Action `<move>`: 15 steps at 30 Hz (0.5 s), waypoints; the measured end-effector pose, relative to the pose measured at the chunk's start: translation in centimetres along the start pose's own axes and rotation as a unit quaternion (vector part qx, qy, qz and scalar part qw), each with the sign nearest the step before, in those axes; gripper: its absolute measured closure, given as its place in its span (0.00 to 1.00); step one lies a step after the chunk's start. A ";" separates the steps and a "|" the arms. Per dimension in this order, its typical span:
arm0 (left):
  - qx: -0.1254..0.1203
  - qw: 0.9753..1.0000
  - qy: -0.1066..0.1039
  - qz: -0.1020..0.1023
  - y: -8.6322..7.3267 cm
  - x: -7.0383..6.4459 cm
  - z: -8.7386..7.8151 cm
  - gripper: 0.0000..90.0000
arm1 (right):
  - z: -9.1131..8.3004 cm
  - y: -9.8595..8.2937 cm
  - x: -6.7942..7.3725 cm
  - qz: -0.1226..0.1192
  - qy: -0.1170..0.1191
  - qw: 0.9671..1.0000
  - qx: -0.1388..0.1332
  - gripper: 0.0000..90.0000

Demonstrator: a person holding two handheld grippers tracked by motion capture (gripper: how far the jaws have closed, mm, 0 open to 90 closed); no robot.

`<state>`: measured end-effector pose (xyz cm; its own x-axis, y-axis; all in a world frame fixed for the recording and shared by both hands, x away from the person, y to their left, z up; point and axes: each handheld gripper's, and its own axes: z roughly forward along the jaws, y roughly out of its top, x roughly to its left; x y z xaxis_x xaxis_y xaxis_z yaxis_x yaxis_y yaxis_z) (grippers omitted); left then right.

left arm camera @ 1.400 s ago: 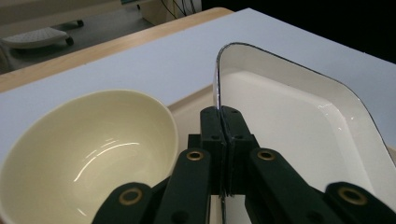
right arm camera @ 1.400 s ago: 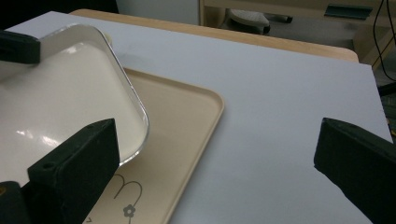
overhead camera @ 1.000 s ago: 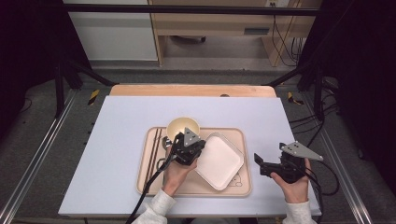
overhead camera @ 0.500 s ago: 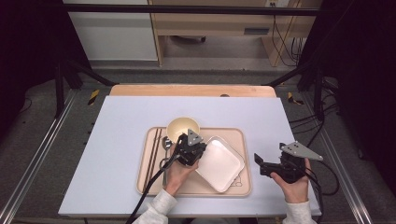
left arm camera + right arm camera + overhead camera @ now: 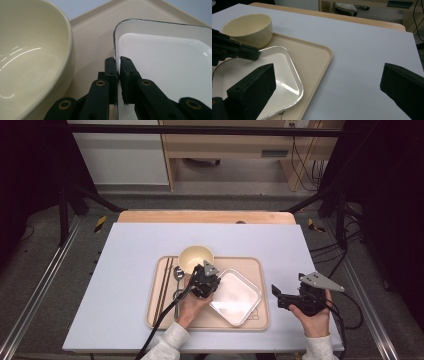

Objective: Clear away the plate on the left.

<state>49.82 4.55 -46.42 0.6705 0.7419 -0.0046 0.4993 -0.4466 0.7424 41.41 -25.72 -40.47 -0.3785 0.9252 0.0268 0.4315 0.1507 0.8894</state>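
Dish (image 5: 235, 296), white, square, thin dark-lined rim: it is lying at lower centre of the high view on a beige tray (image 5: 260, 320), turned corner-on to the tray's sides. Its rim is being pinched by the left gripper (image 5: 118, 72), one jaw outside the rim and one inside, closed on it at the left edge; a rim grip is judged to be the only purchase a shallow dish offers. Cream bowl (image 5: 30, 57): it is standing just beside that rim, upper left in the left gripper view, with a narrow strip of tray between, so little room is being left for a move toward it. Spoon (image 5: 178, 275) and chopsticks (image 5: 164, 287): these are lying along the tray's left side. Right gripper (image 5: 287, 297): it is being held over the pale table (image 5: 125, 250) at lower right, off the tray, its jaws standing wide apart and gripping nothing. Open room is being offered to the right of the tray and across the upper table.
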 end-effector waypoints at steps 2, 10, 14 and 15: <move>0.002 1.000 -0.002 -0.001 -0.2 0.2 0.2 0.93 | 0.0 0.0 0.0 0.001 0.000 1.000 0.000 0.01; 0.012 1.000 0.003 0.009 -0.6 0.1 0.6 0.91 | 0.1 0.0 0.1 0.001 0.002 1.000 0.001 0.01; 0.010 1.000 0.008 0.018 -0.6 -0.1 0.4 0.90 | 0.1 0.0 0.1 0.001 0.003 1.000 0.001 0.01; 0.007 1.000 0.007 0.019 -0.6 -0.1 0.1 0.89 | 0.0 0.0 0.1 0.001 0.002 1.000 0.000 0.01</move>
<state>49.52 4.68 -46.95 0.6805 0.7320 0.0327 0.4818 -0.4806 0.7328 41.41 -25.66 -40.49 -0.3805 0.9243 0.0298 0.4319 0.1491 0.8895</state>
